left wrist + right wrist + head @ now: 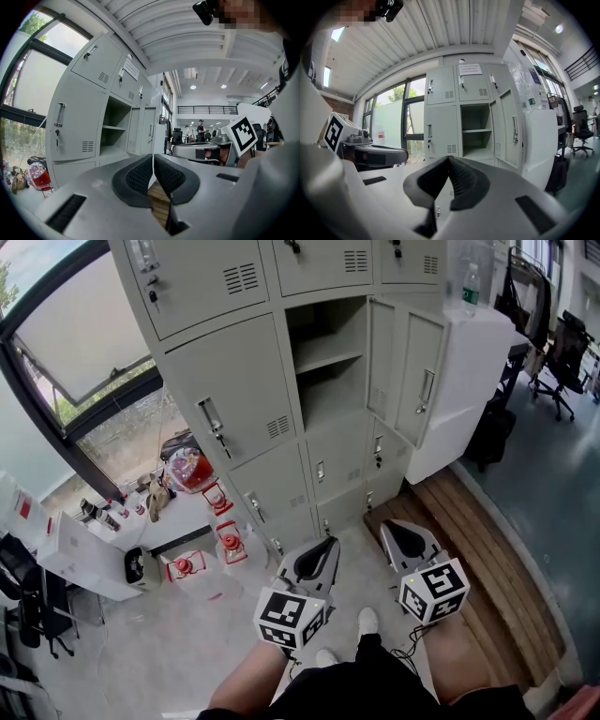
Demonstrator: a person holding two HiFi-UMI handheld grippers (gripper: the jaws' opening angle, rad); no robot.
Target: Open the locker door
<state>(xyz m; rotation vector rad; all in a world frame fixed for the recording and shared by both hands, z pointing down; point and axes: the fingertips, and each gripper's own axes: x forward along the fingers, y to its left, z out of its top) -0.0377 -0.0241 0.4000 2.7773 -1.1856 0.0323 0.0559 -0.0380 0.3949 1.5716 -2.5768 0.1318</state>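
Closed and empty, the left hand-held gripper (153,164) and the right hand-held gripper (449,161) hang in front of the locker (323,474), whose door (417,381) already stands open.

In each gripper view the two jaws meet with nothing between them, and both are well apart from the locker. The door hangs at the right side of the open middle compartment (323,362), just beside a white cabinet (473,371). I judge that the opening is mostly done. If the door must go wider, the right hand-held gripper is nearer. Its jaws must first part, then close on the handle (427,390). The pull should follow the arc round the hinge, slowly, because the white cabinet may stop the swing. The door stands upright, with its long axis vertical. Its hinged edge is at the compartment, and the free edge with the handle points out from the locker, toward the right.
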